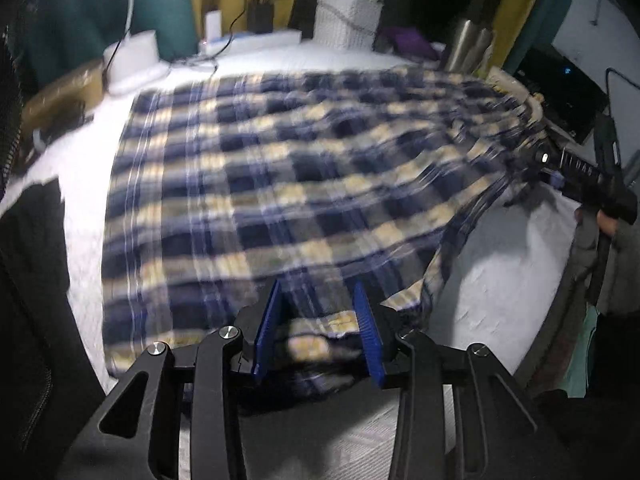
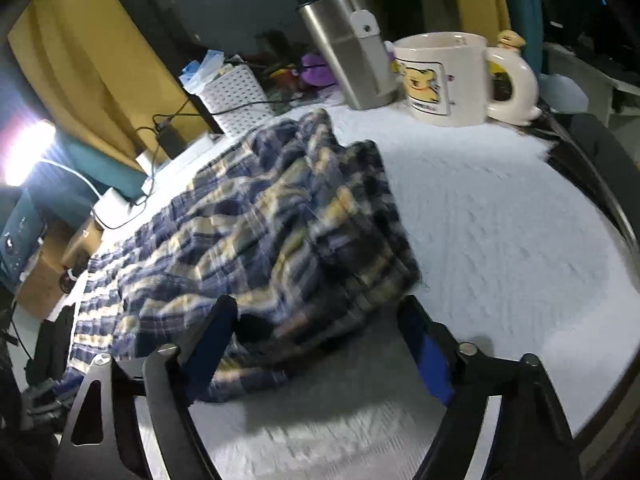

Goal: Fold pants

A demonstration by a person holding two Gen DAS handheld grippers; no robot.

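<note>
Left fingers (image 1: pixel 266 334) spread wide around the pants (image 1: pixel 280 184) hem at 6 o'clock. Right gripper (image 2: pixel 316 340) wide too, cloth between, probably ungripped; blurry.

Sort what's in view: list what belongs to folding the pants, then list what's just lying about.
Part of the job:
plaid pants
left gripper, jaws apart around a bunched edge of the pants
right gripper, jaws apart at the other end
white table cover, the folding surface

Just lying about:
steel tumbler
bear mug
white basket
black charger
</note>
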